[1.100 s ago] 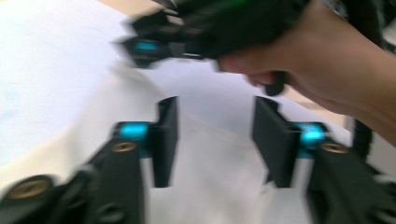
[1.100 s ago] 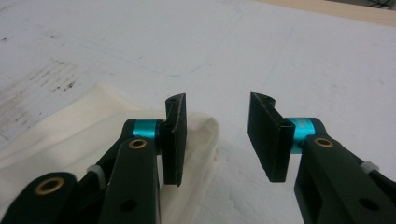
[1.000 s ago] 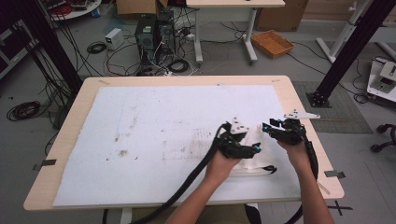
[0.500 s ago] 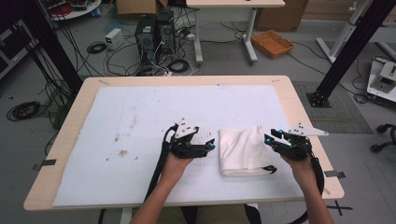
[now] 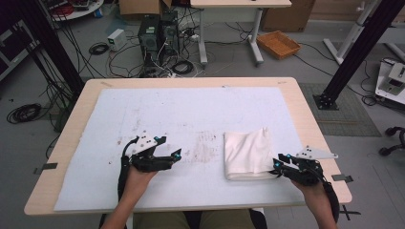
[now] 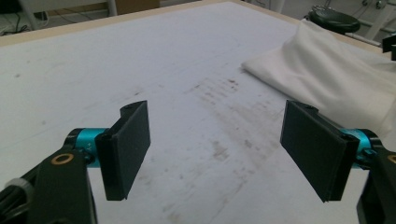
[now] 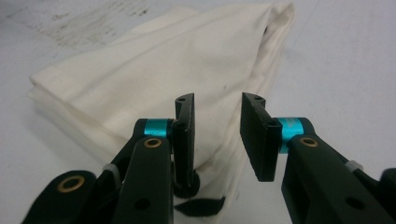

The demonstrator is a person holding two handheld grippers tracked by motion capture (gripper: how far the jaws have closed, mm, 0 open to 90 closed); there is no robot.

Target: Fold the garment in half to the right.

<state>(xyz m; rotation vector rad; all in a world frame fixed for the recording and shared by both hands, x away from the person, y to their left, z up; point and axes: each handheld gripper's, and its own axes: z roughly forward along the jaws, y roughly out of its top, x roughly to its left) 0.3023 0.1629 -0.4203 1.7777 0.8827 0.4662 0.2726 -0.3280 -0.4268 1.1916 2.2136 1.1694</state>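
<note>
White cotton-like cloth (image 5: 248, 155), folded into a thick rectangular pad, lies on the right half of the bench (image 5: 305, 102), on the pale sheet (image 5: 191, 109) that covers most of the top. Its folded edges stack up at the near side, and in the right gripper view a dark strap or tab (image 7: 198, 205) pokes out from under its near corner.

The right hand-held gripper (image 5: 282, 164) sits at the cloth's near right corner, tips just beside the edge. Its jaws have just been closing and now stand a narrow gap apart; in the right gripper view the cloth (image 7: 154, 88) lies right in front of them, but I cannot tell whether any fabric is between the pads, which are not seen pressing on it, so it reads as released.

The left hand-held gripper (image 5: 174, 155) is well apart from the cloth, over the left half of the sheet beside a patch of brownish stains (image 5: 205, 152). Its jaws have just been opening and stand wide, released, with only the stained sheet between them; the cloth (image 6: 336, 74) shows off to the right in the left gripper view.

Beyond the bench, on the floor, an orange-brown basket (image 5: 278, 44) stands near a desk leg; what it holds cannot be made out. Computer towers (image 5: 157, 33) and loose cables (image 5: 95, 47) lie to its left.
</note>
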